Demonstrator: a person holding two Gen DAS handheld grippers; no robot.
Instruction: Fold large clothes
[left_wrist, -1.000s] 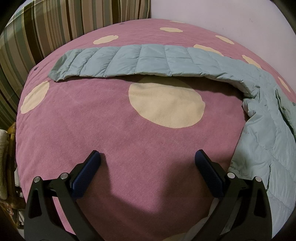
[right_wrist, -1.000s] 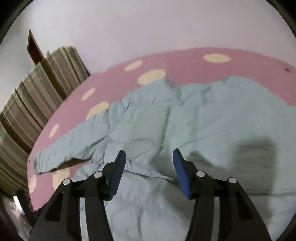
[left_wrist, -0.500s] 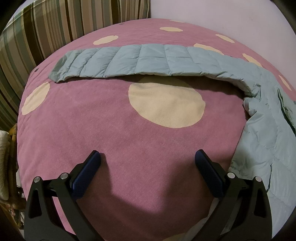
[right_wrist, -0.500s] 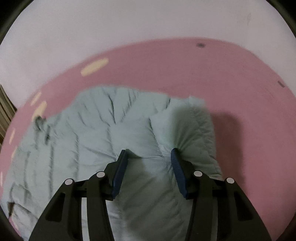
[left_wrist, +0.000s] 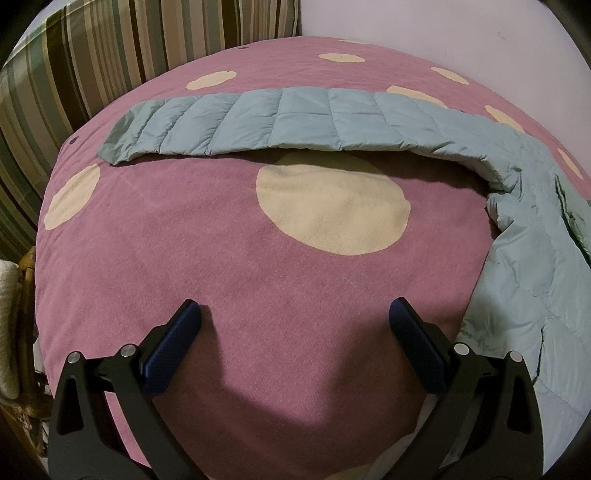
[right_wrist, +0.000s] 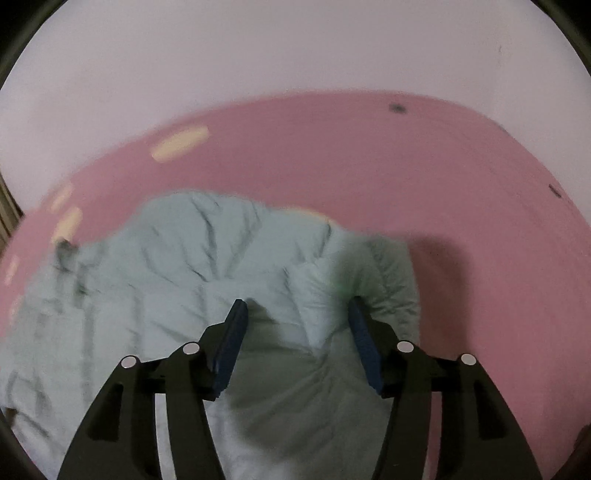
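A pale blue-green quilted down jacket (left_wrist: 535, 266) lies on a pink bed cover with cream dots (left_wrist: 207, 280). One sleeve (left_wrist: 280, 123) stretches flat to the left across the far side of the bed. My left gripper (left_wrist: 295, 317) is open and empty above bare cover, left of the jacket body. In the right wrist view the jacket (right_wrist: 192, 280) lies rumpled, with a folded-over sleeve (right_wrist: 388, 280) at its right edge. My right gripper (right_wrist: 297, 314) is open and hovers just over the jacket beside that sleeve, holding nothing.
A striped curtain (left_wrist: 74, 66) hangs behind the bed at the left. A white wall (right_wrist: 295, 55) runs along the far side. A wicker piece with a cushion (left_wrist: 14, 302) stands at the bed's left edge. The pink cover (right_wrist: 498, 258) extends right of the jacket.
My right gripper swung from the jacket's middle to its right side and has opened a little wider over the folded sleeve. The left gripper has barely moved.
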